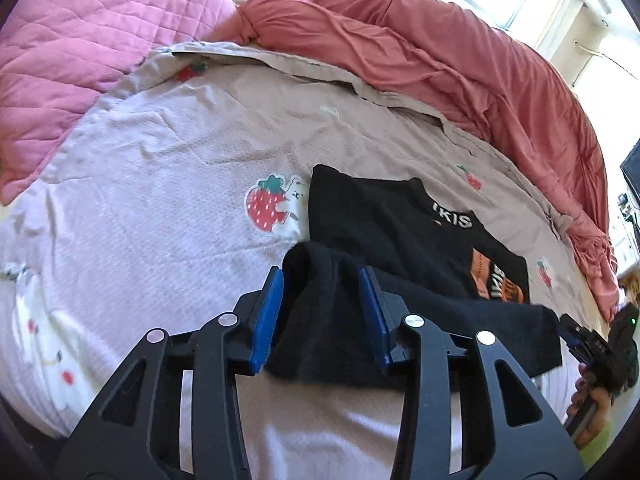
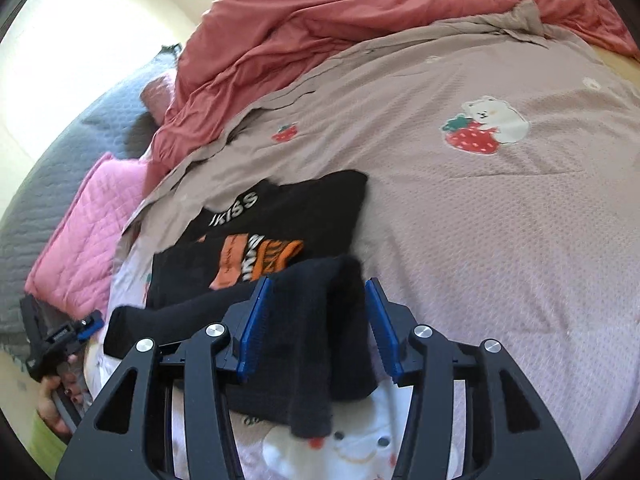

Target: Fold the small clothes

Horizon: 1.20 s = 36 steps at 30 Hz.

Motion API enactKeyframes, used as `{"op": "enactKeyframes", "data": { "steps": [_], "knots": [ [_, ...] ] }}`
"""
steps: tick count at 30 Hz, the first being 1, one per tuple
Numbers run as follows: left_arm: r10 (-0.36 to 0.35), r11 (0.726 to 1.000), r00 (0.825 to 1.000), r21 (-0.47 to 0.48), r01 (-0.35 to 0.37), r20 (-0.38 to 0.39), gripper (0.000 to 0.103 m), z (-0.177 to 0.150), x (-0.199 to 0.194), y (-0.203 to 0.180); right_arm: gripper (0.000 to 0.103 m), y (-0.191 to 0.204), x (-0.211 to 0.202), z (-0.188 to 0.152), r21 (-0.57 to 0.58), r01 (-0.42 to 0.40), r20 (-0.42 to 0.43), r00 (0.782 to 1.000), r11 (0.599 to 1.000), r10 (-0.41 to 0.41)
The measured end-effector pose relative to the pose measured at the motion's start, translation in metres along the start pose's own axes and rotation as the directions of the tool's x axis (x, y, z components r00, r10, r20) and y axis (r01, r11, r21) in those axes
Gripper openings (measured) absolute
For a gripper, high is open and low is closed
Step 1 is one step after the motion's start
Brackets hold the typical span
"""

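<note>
The black T-shirt (image 1: 400,220) lies half-folded on the bed (image 1: 160,160). Both the left gripper (image 1: 322,312) and the right gripper (image 2: 318,320) have fingers apart, loosely straddling its folded hem.

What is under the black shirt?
The black shirt lies on the strawberry-print bedspread, its near hem folded over between both grippers' open jaws. Anything beneath it is covered.

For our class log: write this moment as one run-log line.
left gripper: open, around shirt hem | right gripper: open, around hem | shirt: half folded on bedspread
</note>
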State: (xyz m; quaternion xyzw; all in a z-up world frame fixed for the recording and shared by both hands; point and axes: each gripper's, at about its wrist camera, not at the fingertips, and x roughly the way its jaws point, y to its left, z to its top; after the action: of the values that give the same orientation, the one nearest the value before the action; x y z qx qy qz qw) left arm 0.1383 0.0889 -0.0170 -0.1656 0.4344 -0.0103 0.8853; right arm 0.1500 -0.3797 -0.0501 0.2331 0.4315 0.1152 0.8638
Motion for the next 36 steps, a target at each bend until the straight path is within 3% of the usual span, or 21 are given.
{"op": "enactKeyframes", "data": {
  "steps": [6, 11, 20, 23, 25, 28, 30, 32, 36],
  "knots": [
    [-0.081, 0.996, 0.993, -0.029, 0.079, -0.087, 0.038, -0.030, -0.012, 0.002, 0.048, 0.005, -0.006, -0.022, -0.008, 0.027, -0.035, 0.999, 1.000, -0.027],
    [-0.115, 0.993, 0.982, 0.007, 0.117, -0.149, 0.040, -0.049, -0.004, -0.014, 0.048, 0.006, -0.005, -0.042, -0.001, 0.026, -0.089, 0.996, 1.000, -0.026],
    [-0.255, 0.967, 0.922, -0.090, 0.239, -0.293, 0.041, -0.086, 0.046, -0.051, 0.048, 0.006, 0.008, -0.049, 0.023, -0.055, -0.148, 0.987, 0.998, 0.058],
    [-0.268, 0.963, 0.916, -0.122, 0.242, -0.299, 0.042, -0.090, 0.064, -0.058, 0.030, 0.006, 0.011, -0.047, 0.017, -0.100, -0.159, 0.982, 0.995, 0.102],
    [-0.279, 0.955, 0.917, -0.184, 0.233, -0.286, 0.051, -0.090, 0.074, -0.057, 0.016, 0.006, 0.015, -0.045, 0.020, -0.121, -0.167, 0.978, 0.992, 0.123],
    [-0.316, 0.931, 0.915, -0.265, 0.250, -0.250, 0.054, -0.088, 0.080, -0.056, 0.011, 0.003, 0.017, -0.042, 0.029, -0.135, -0.162, 0.977, 0.990, 0.138],
    [-0.299, 0.934, 0.927, -0.269, 0.235, -0.228, 0.046, -0.085, 0.081, -0.059, 0.009, 0.001, 0.016, -0.039, 0.043, -0.153, -0.148, 0.976, 0.987, 0.158],
    [-0.289, 0.934, 0.932, -0.279, 0.223, -0.221, 0.020, -0.082, 0.081, -0.059, 0.009, -0.001, 0.013, -0.036, 0.050, -0.164, -0.131, 0.977, 0.985, 0.169],
    [-0.301, 0.931, 0.930, -0.277, 0.238, -0.212, 0.010, -0.074, 0.069, -0.061, 0.009, -0.004, 0.008, -0.029, 0.051, -0.177, -0.093, 0.979, 0.983, 0.181]
  ]
}}
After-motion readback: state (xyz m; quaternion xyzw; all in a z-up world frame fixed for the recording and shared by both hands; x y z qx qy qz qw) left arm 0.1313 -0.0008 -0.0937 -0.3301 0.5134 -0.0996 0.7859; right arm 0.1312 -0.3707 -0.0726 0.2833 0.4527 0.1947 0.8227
